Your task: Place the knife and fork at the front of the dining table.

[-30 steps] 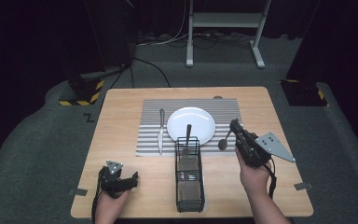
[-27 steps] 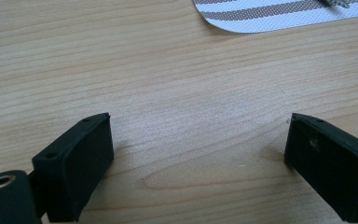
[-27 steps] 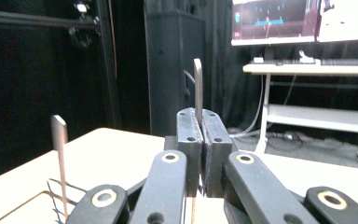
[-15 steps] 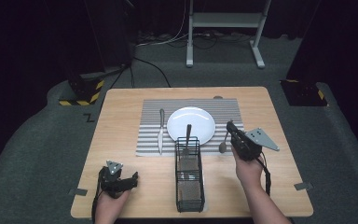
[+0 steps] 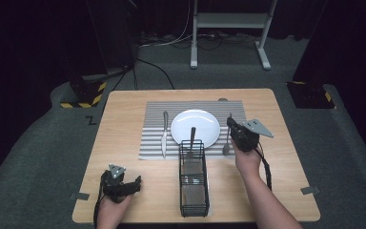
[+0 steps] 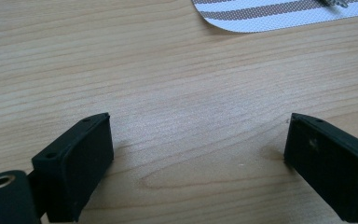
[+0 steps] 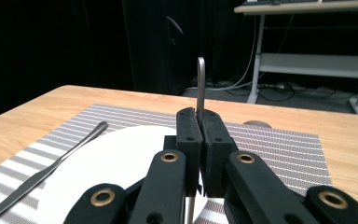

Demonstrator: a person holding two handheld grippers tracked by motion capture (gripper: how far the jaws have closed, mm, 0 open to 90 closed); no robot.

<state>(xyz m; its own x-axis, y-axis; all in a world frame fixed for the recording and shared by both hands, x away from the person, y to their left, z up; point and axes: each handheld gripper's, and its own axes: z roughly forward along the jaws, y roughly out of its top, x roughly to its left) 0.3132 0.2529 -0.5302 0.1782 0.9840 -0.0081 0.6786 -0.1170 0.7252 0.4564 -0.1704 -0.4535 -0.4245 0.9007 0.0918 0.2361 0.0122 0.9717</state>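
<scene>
The spoon [image 7: 201, 84] stands upright, pinched between the right tongs [image 7: 200, 122].

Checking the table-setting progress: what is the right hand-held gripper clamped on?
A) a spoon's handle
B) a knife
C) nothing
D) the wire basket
A: the right hand-held gripper has its jaws shut on the spoon, whose handle sticks up between them, beside the plate.

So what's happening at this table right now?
A person is laying a place setting with a claw in each hand. The right claw is shut on a spoon, holding it beside the white plate on the striped placemat. A knife lies left of the plate, and a fork stands in the wire caddy. The left claw rests open on the table.
</scene>
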